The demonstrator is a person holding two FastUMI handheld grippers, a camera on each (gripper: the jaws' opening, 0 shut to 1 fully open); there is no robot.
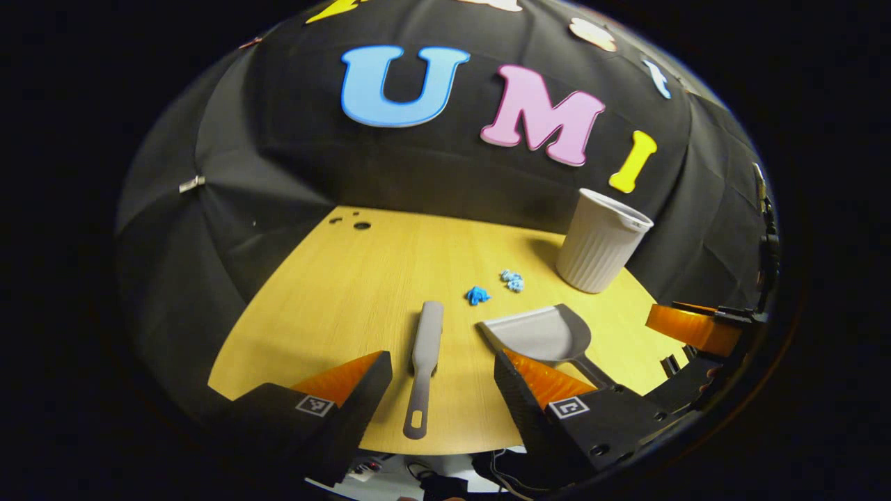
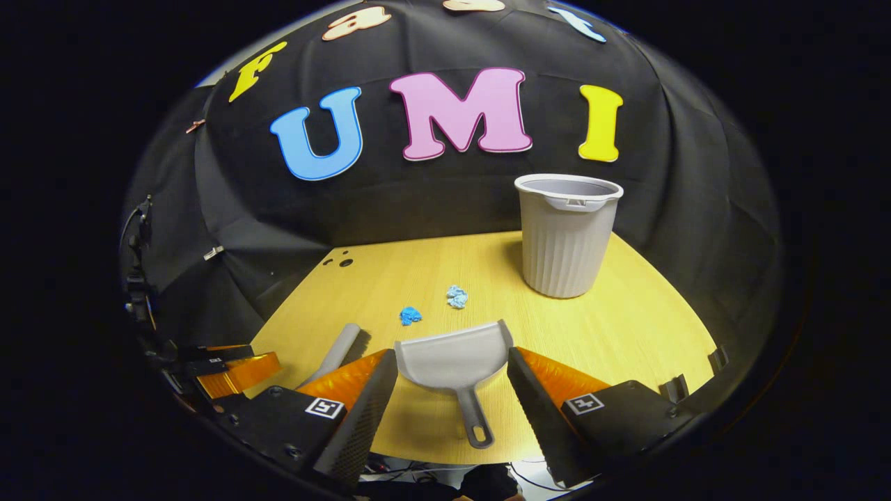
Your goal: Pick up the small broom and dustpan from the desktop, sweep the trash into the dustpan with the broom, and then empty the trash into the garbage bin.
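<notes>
On the wooden desktop (image 1: 334, 292) I saw broom (image 1: 426, 362) at 6 | dustpan (image 2: 454, 362) flat | garbage bin (image 2: 565, 236) at 1 | left gripper (image 1: 442, 396) and right gripper (image 2: 452, 407) both spread wide, gripping nothing.

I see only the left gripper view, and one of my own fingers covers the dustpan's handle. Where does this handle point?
Observer: In the right gripper view the dustpan lies flat, and its handle points back toward the near edge of the desk. There is a hanging hole at the handle's end.
Operator: Does the right gripper hold it already?
Observer: No. The right gripper has its jaws open, one on each side of the pan, and clamps nothing.
</notes>
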